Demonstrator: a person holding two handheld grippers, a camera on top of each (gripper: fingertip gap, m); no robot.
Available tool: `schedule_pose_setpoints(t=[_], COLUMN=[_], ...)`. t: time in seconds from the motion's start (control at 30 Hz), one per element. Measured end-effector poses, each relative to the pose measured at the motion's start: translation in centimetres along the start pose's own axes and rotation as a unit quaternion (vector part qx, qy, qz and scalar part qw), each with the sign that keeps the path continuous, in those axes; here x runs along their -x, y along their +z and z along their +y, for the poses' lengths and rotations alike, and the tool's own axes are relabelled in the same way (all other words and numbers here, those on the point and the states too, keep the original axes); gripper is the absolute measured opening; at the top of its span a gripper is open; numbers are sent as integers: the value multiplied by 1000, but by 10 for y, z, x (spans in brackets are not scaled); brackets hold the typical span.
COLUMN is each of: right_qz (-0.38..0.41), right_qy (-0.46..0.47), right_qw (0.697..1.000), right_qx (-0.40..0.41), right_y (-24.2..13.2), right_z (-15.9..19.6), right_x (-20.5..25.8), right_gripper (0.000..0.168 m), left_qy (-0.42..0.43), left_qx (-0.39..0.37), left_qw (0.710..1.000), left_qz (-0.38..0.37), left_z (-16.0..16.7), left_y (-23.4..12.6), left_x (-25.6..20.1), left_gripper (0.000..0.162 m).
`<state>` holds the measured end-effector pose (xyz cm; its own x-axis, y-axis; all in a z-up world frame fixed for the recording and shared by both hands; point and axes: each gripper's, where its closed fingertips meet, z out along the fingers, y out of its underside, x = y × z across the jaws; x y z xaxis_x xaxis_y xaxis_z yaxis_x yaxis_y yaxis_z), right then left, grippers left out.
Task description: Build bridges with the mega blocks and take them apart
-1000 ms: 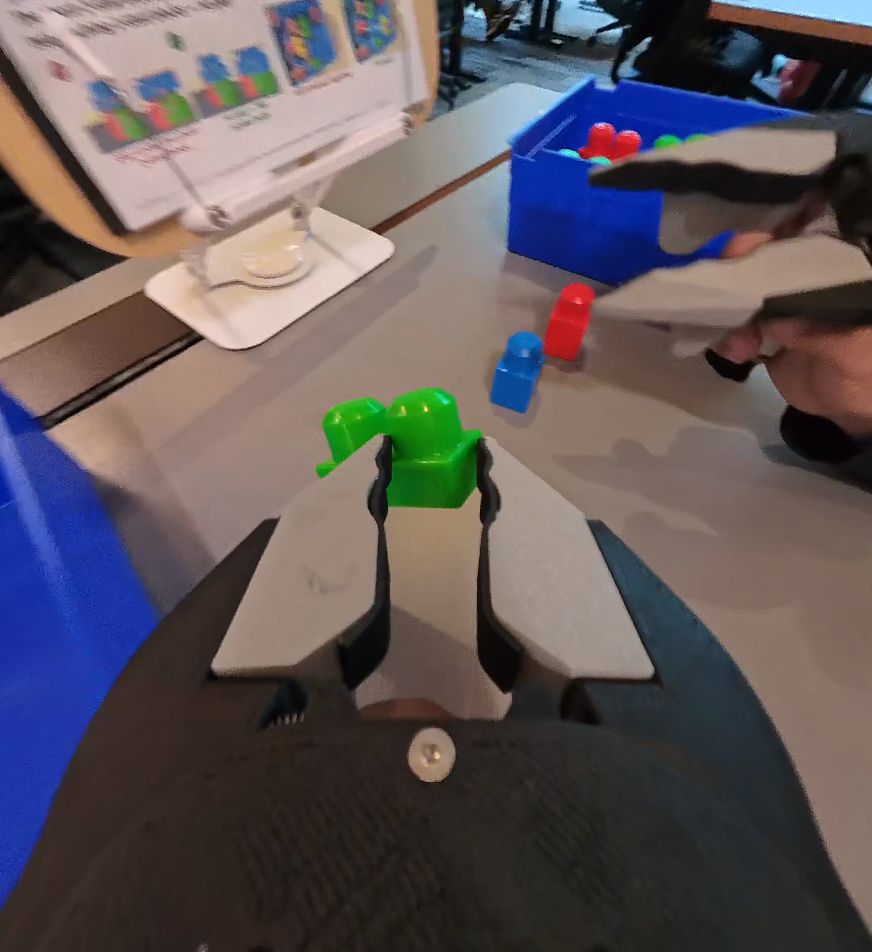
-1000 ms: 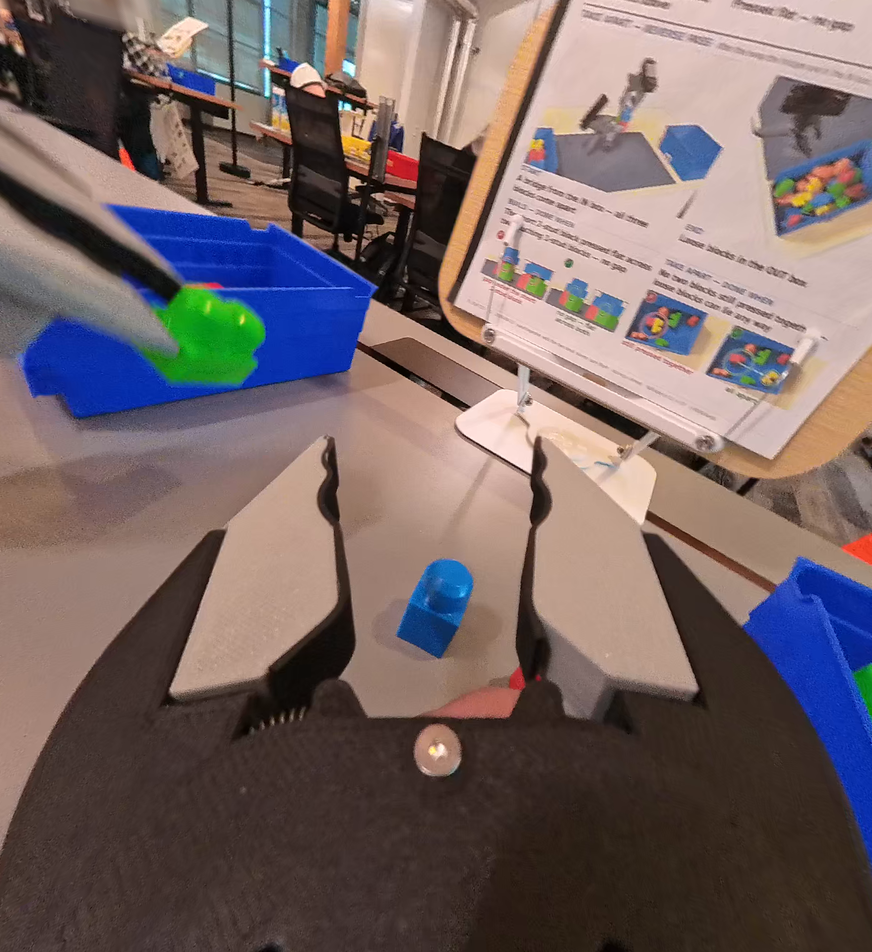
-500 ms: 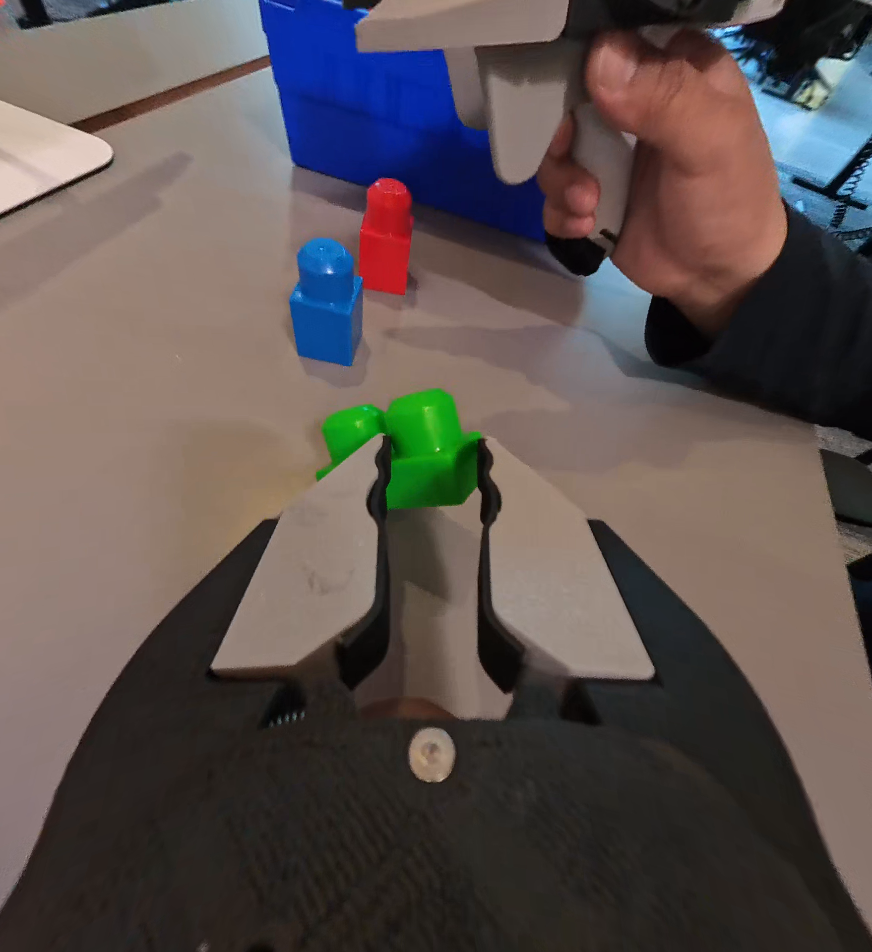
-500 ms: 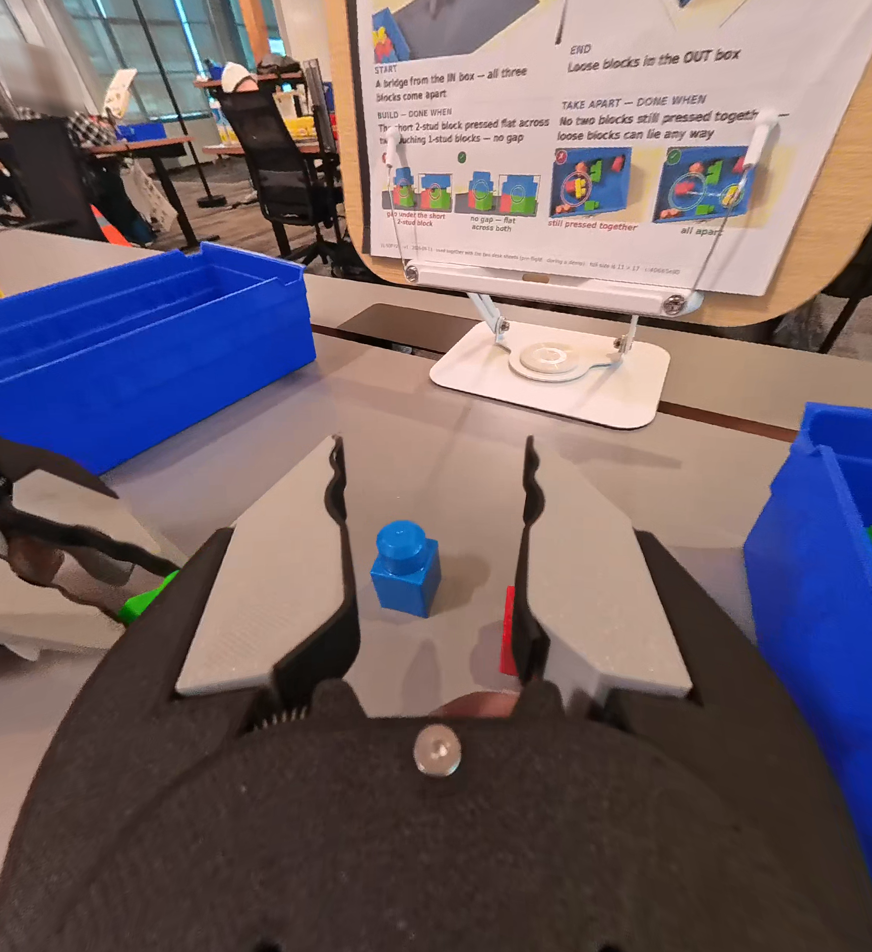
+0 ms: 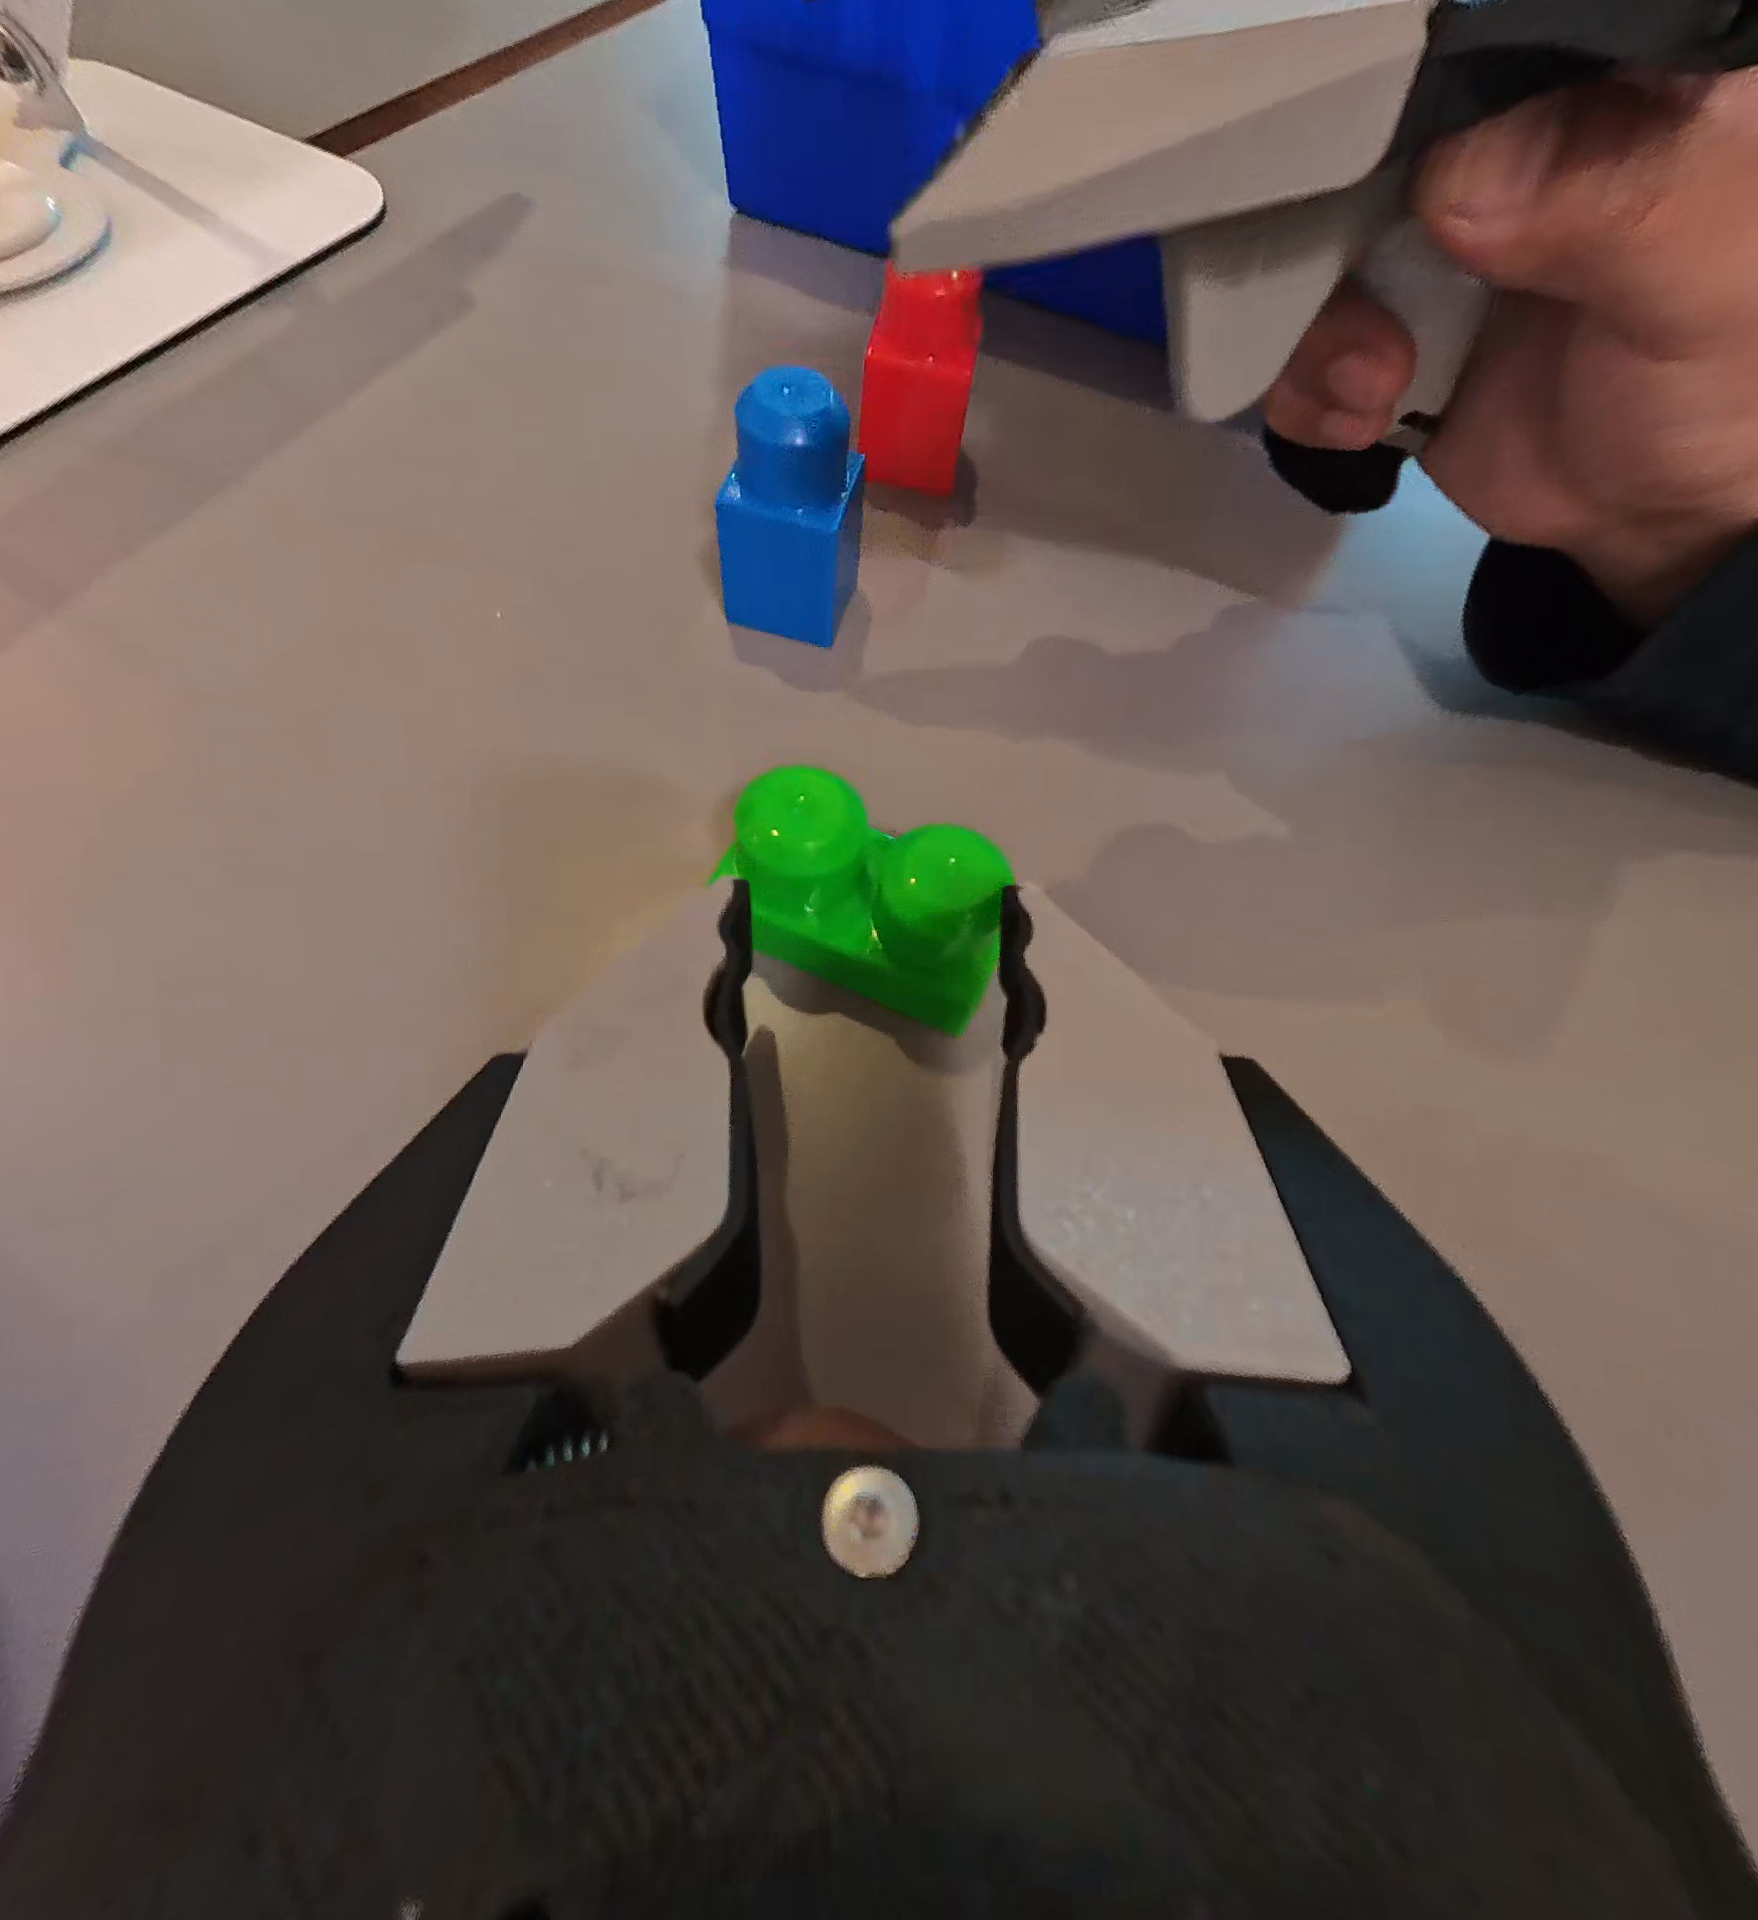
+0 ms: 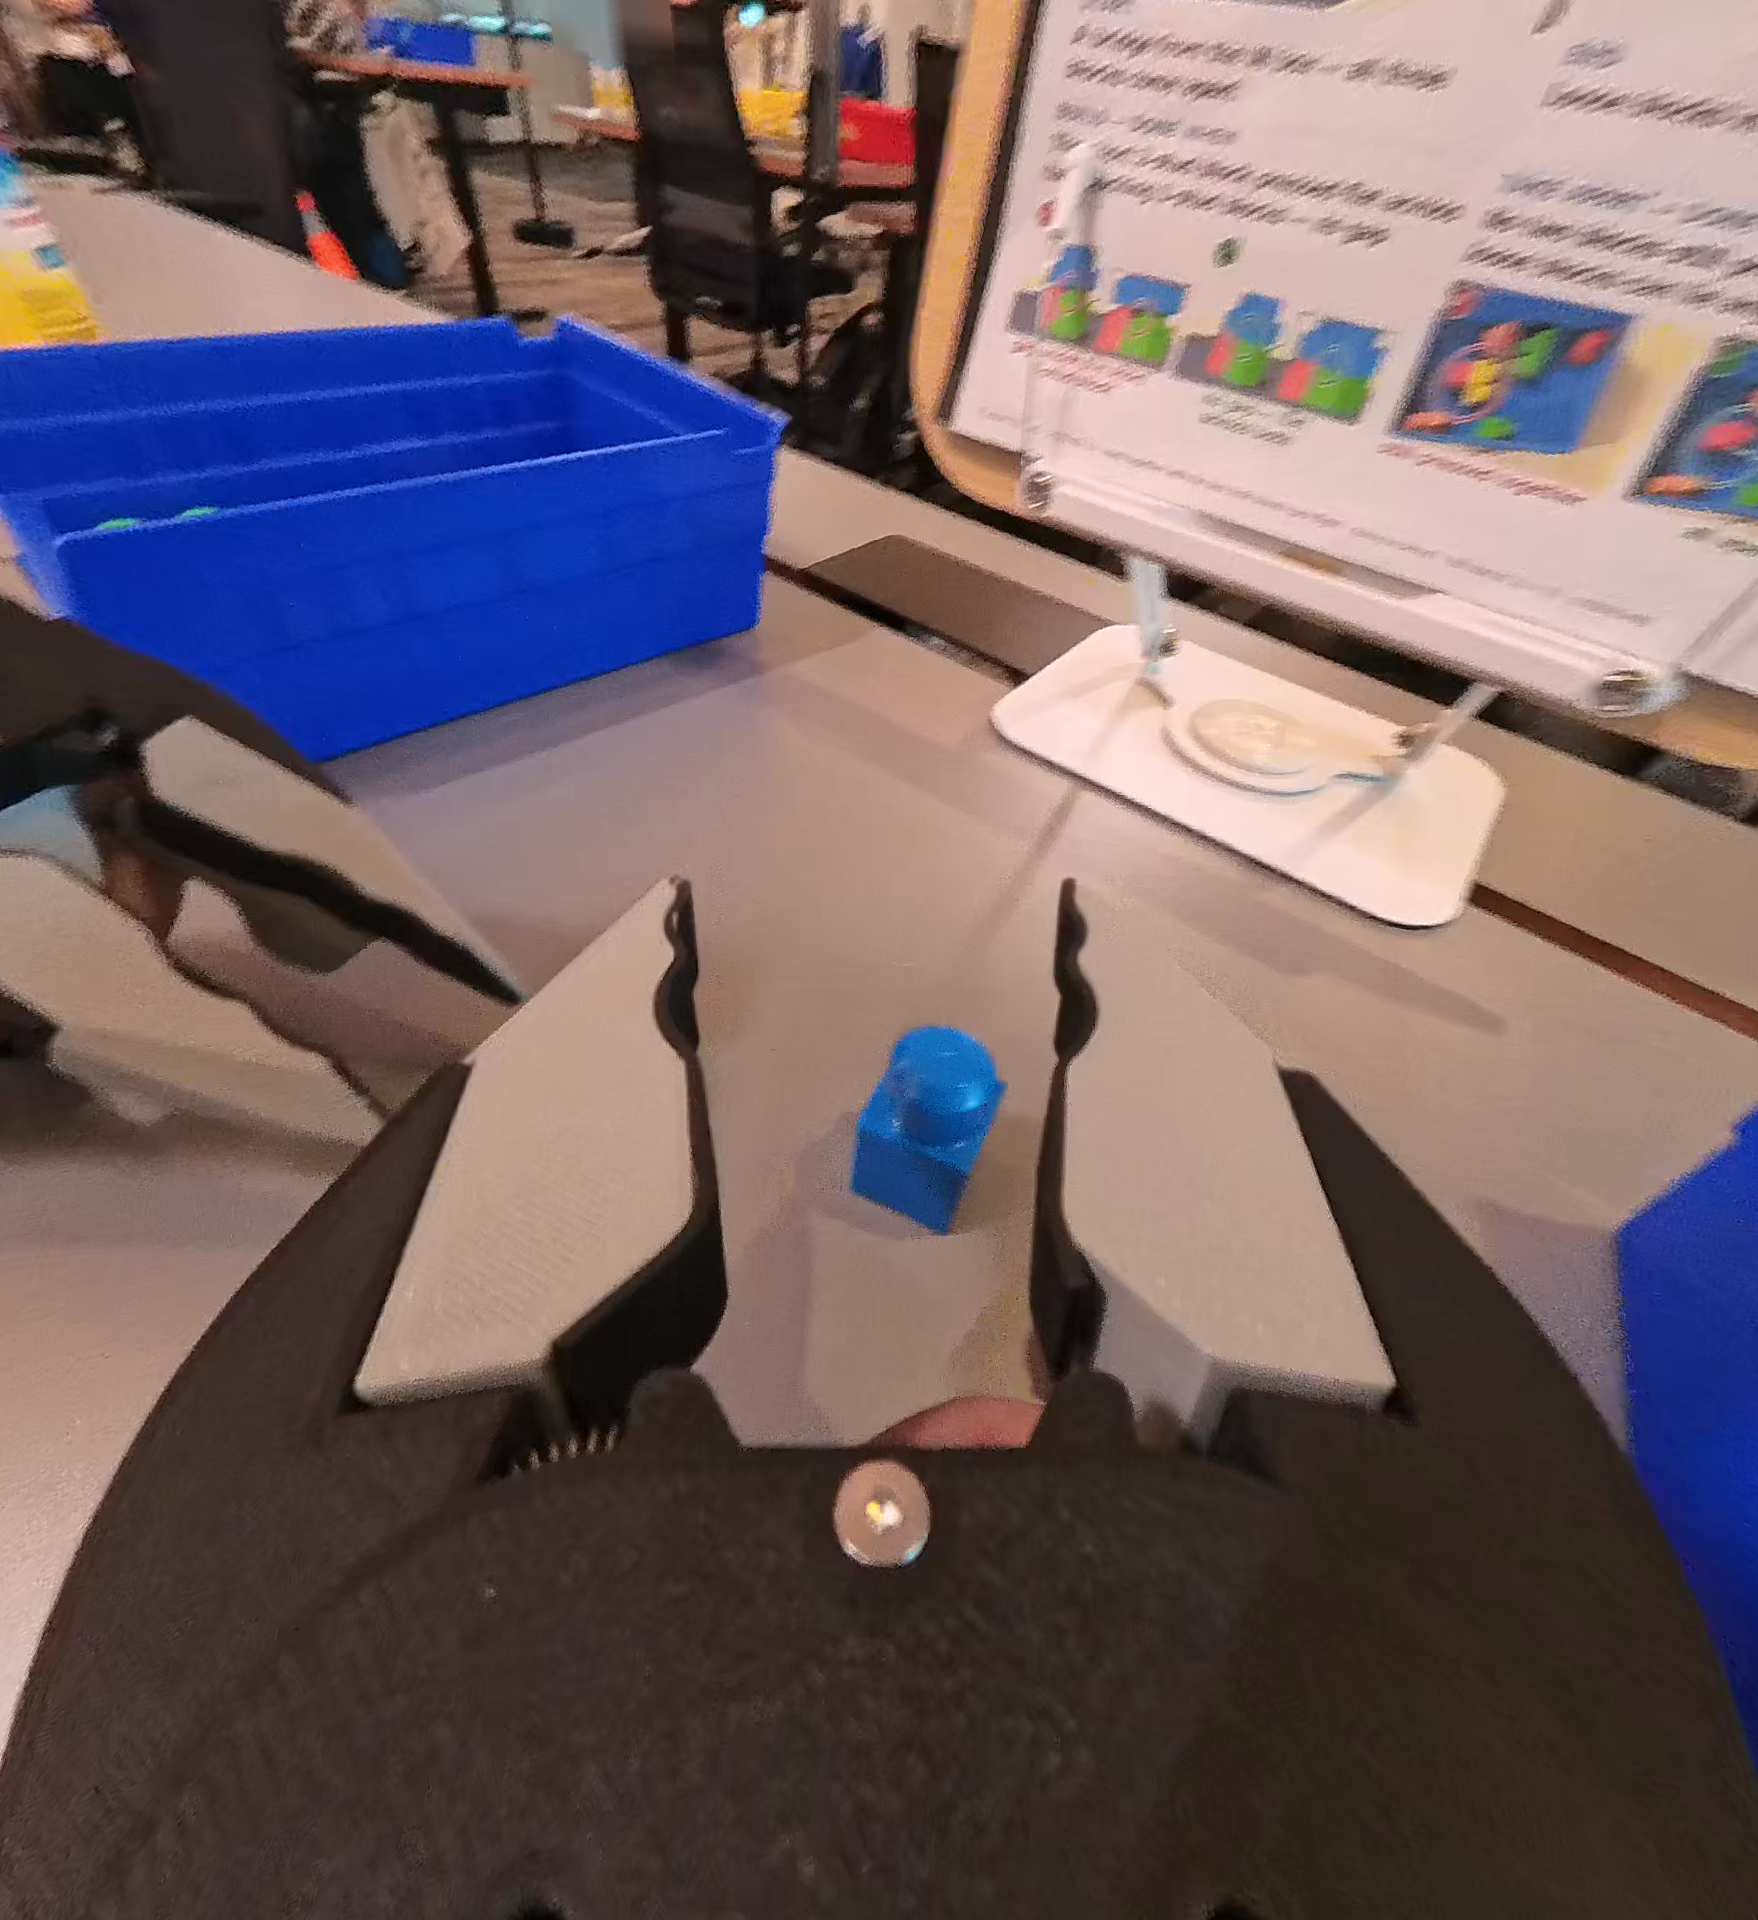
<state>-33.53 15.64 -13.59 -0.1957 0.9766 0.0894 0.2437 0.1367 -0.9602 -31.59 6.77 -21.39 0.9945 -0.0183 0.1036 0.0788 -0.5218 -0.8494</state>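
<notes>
My left gripper [image 5: 870,935] is shut on a green two-stud block [image 5: 870,914], which sits skewed between the fingertips just above the grey table [image 5: 231,831]. A blue one-stud block [image 5: 792,520] and a red one-stud block [image 5: 922,395] stand upright side by side ahead of it, slightly apart. My right gripper [image 6: 870,904] is open and empty, hovering over them. The blue block [image 6: 927,1132] shows on the table between its fingers. The red block is hidden in the right wrist view. The left gripper [image 6: 231,935] shows at that view's left edge.
A blue bin [image 5: 854,114] stands just behind the red block; its wall also shows at right [image 6: 1737,1351]. A second blue bin [image 6: 387,520] stands far left. An instruction board on a white stand [image 6: 1259,769] is at the back. A hand [image 5: 1581,364] holds the right gripper.
The left gripper tipped down and moved closer to the blue and red blocks. The green block turned in its grip and its jaws stand a little wider. The right gripper dropped lower over the blocks.
</notes>
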Motion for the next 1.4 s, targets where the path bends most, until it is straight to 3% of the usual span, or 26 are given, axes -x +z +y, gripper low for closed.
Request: schedule_pose_setpoints(t=[0.1,0.3,0.5,0.7,0.83,1.13,1.2,1.3,1.4], right_qz=[-67,-23,-21,-19,-17,-17,-17,-14,-12], right_qy=[-4,-54,-28,-28,-28,-28,-28,-29,-26], right_qw=[997,996,996,996,996,997,997,997,997], right_qx=[31,65,84,82,83,76,74,72,70], right_y=[6,9,11,12,13,11,10,10,9], right_z=[9,19,27,26,26,23,22,21,20], right_x=[28,25,21,22,22,21,21,19,17], right_gripper=[65,60,62,62,62,61,61,61,61], left_qy=[4,-4,-12,-32,-45,-54,-53,-68,-23], left_qx=[9,8,-11,33,42,74,56,27,52], left_qw=[1000,1000,999,993,991,984,987,996,996], left_qz=[5,21,-28,-113,-116,-155,-139,-56,-74], left_z=[3,2,-11,4,8,26,22,10,10], left_y=[1,5,8,19,25,-12,-20,-17,-10], left_x=[-2,-11,-8,7,6,49,49,28,34], left_gripper=[47,48,47,41,44,50,48,49,54])
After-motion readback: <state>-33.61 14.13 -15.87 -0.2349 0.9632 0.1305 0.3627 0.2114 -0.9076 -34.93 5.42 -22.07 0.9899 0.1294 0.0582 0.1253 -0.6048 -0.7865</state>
